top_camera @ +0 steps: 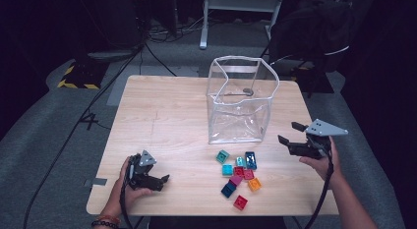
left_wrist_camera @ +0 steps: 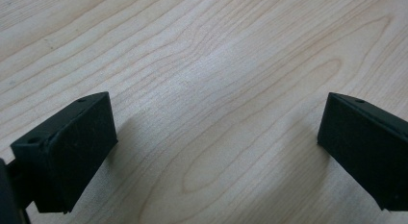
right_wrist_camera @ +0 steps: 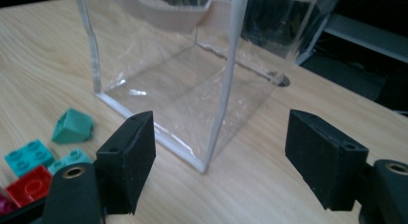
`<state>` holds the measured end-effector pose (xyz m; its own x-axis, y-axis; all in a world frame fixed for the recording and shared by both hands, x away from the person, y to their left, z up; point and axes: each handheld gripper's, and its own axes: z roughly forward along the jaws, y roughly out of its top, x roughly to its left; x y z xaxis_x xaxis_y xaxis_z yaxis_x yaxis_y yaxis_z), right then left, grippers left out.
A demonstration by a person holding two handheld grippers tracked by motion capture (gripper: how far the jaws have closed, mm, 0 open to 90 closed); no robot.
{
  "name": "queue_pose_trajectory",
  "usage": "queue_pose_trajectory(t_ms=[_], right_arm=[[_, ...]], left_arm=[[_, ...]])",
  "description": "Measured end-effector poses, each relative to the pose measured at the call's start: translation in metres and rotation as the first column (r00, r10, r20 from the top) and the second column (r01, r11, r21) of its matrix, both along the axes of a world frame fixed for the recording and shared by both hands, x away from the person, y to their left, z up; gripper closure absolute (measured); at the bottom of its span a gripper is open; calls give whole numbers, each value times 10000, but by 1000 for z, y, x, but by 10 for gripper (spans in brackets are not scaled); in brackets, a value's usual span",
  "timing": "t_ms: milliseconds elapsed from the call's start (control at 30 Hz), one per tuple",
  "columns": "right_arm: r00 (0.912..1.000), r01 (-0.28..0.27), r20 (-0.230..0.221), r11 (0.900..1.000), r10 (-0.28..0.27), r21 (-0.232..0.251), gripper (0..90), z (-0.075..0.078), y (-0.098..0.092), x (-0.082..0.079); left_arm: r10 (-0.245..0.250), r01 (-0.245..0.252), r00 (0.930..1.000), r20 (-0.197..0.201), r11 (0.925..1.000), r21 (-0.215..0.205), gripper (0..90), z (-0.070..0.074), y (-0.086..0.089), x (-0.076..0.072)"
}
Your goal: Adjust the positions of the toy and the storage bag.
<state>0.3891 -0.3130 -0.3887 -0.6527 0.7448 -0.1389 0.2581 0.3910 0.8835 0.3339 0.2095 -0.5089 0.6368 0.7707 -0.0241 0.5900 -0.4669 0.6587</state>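
Note:
A clear plastic bag (top_camera: 241,101) stands upright and open-topped on the wooden table (top_camera: 162,116). In front of it lies a cluster of several small bricks: a green one (top_camera: 223,156), a blue one (top_camera: 251,160), an orange one (top_camera: 254,184) and a red one (top_camera: 240,202). My right gripper (top_camera: 288,132) hovers to the right of the bag, open, nothing between its jaws. In the right gripper view, that gripper (right_wrist_camera: 221,156) faces the bag's near corner (right_wrist_camera: 211,152), with a green brick (right_wrist_camera: 73,126) and a red brick (right_wrist_camera: 29,184) at left. My left gripper (top_camera: 163,182) rests low near the front left edge, open (left_wrist_camera: 216,152) over bare wood.
A round cable hole (top_camera: 248,92) sits in the tabletop behind the bag. A black chair with dark fabric (top_camera: 314,32) stands beyond the far right corner. Cables (top_camera: 88,116) run across the grey floor on the left.

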Motion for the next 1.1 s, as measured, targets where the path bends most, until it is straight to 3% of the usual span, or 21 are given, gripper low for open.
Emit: queue_pose_trajectory(t_ms=[100,200,367,467,700,933,1100], right_arm=[[9996,-278,113,9995,277,149,287,9,4,5],[9963,-551,665,9983,537,184,326,25,12,11],[9927,-742,967,9970,717,229,331,52,27,24],[9912,-855,1039,9959,822,278,331,60,36,30],[9899,-1037,977,9946,1023,95,330,66,54,42],[9894,-886,1107,9945,943,-552,329,61,78,56],[9932,-899,670,9931,950,-752,329,57,85,69]], left_arm=[[-1,1,10000,-1,10000,-1,3,0,0,0],[2,-2,10000,-15,10000,1,4,0,0,0],[8,-8,10000,-12,10000,1,3,0,0,0],[-2,2,10000,-3,10000,-2,3,0,0,0],[7,-7,10000,-11,10000,1,3,0,0,0],[1,-1,10000,1,10000,-1,3,0,0,0],[4,-4,10000,-13,10000,-1,3,0,0,0]])
